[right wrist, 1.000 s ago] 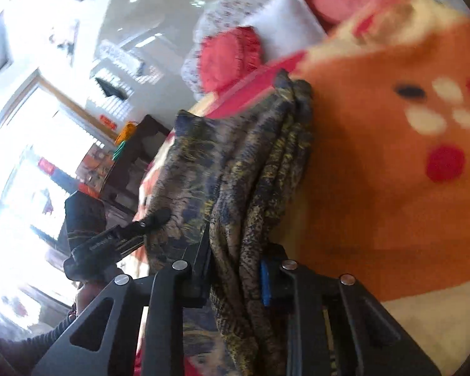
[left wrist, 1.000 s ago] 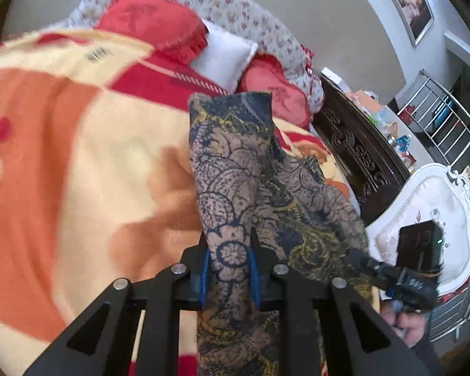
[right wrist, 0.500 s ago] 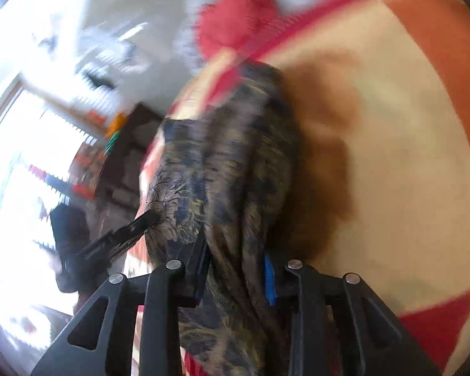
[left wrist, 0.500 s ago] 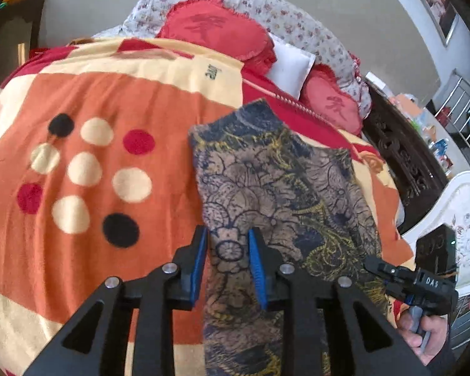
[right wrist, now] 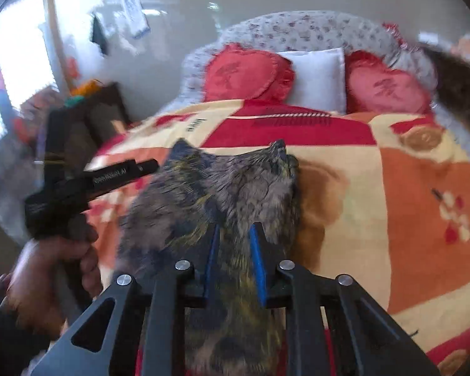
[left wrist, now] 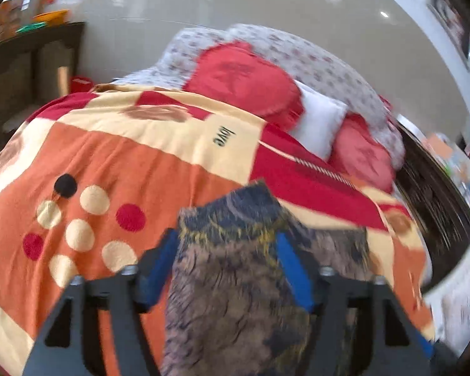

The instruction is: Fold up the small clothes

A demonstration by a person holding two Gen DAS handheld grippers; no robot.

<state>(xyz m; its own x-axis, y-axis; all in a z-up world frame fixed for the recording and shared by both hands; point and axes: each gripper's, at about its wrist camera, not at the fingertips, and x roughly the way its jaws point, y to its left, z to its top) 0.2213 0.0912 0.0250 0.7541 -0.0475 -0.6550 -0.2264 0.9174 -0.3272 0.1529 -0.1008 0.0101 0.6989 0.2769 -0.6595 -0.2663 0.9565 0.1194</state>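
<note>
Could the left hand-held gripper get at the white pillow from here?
Probably, with a long reach. The left hand-held gripper, its jaws opening around the dark patterned garment, faces the white pillow across open blanket; only the garment lies between.

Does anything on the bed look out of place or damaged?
Nothing stands out. The dark patterned garment lies flat on the orange blanket. The right gripper is shut on its near edge; the left gripper is opening around it. Both pictures are blurred, so small tears cannot be judged.
</note>
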